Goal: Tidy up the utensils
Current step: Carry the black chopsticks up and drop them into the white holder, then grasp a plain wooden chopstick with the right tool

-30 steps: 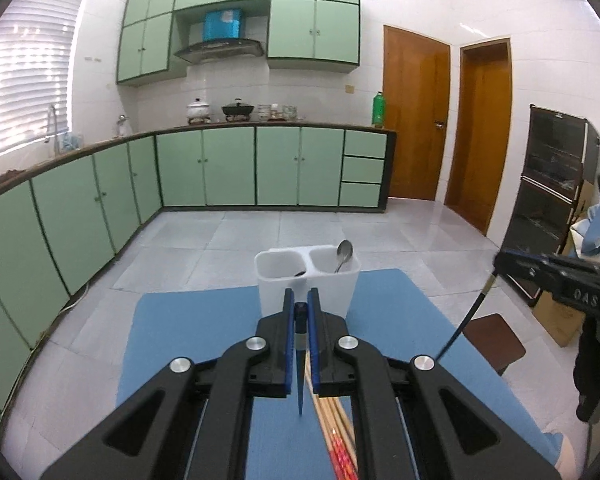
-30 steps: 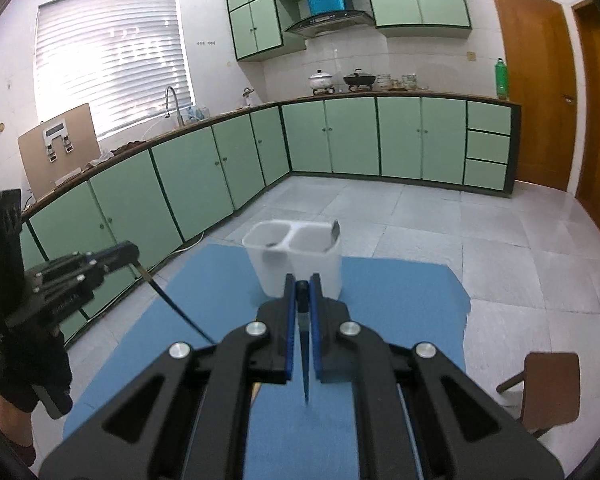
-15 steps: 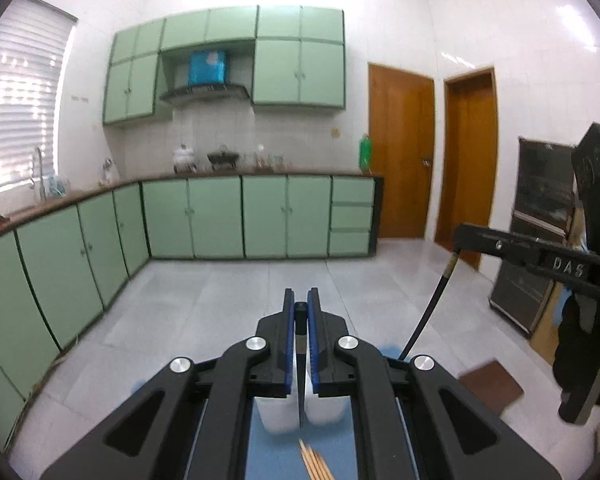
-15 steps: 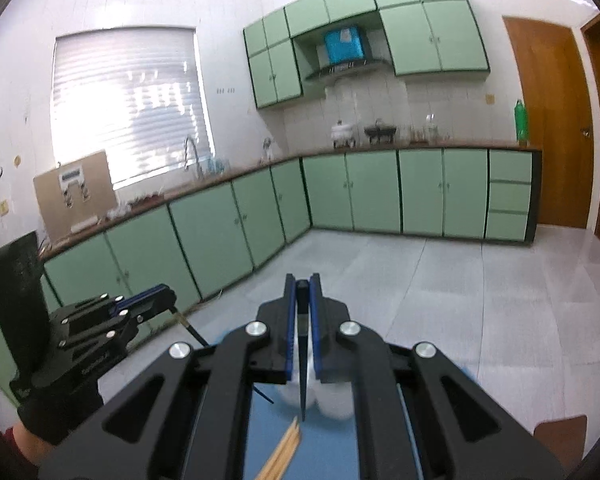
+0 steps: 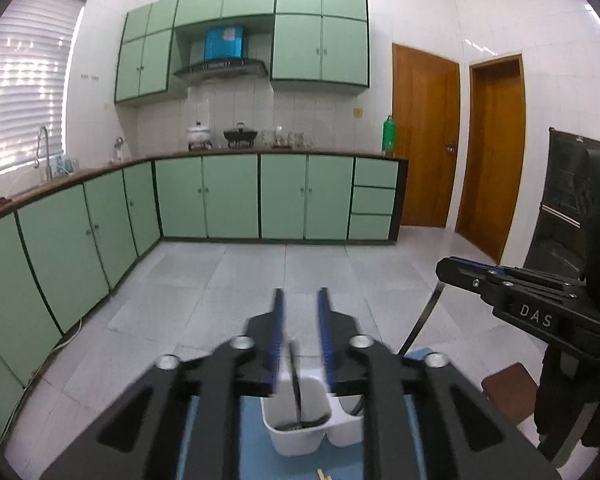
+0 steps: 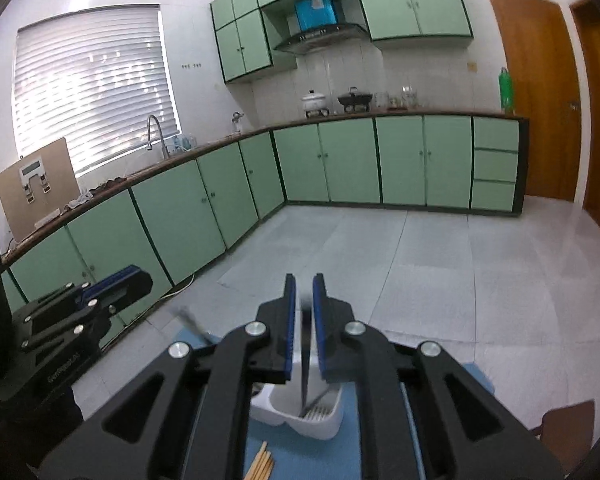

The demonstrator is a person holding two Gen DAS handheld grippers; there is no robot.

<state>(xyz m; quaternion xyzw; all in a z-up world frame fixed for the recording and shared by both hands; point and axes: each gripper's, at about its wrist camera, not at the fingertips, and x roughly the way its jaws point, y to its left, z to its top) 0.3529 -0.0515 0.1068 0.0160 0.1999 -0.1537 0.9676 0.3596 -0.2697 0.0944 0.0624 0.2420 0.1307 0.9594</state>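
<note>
A white two-compartment utensil holder [image 5: 300,432] stands on a blue mat just below both grippers; it also shows in the right wrist view [image 6: 320,420]. My left gripper [image 5: 300,300] is open above the left compartment, and a dark utensil [image 5: 296,384] stands loose in it. My right gripper [image 6: 303,286] is slightly parted, with a dark utensil [image 6: 306,360] between its fingers reaching down into the right compartment. Wooden chopsticks [image 6: 260,460] lie on the mat in front of the holder.
The blue mat [image 5: 256,452] covers the table under the holder. A brown stool [image 5: 508,392] stands to the right. Green cabinets [image 5: 236,196] line the far wall and left side, across grey floor tiles.
Both grippers have come over the holder and tilted down. The left gripper has opened and its utensil now stands in the left compartment. The right gripper's fingers have parted slightly around its utensil.
</note>
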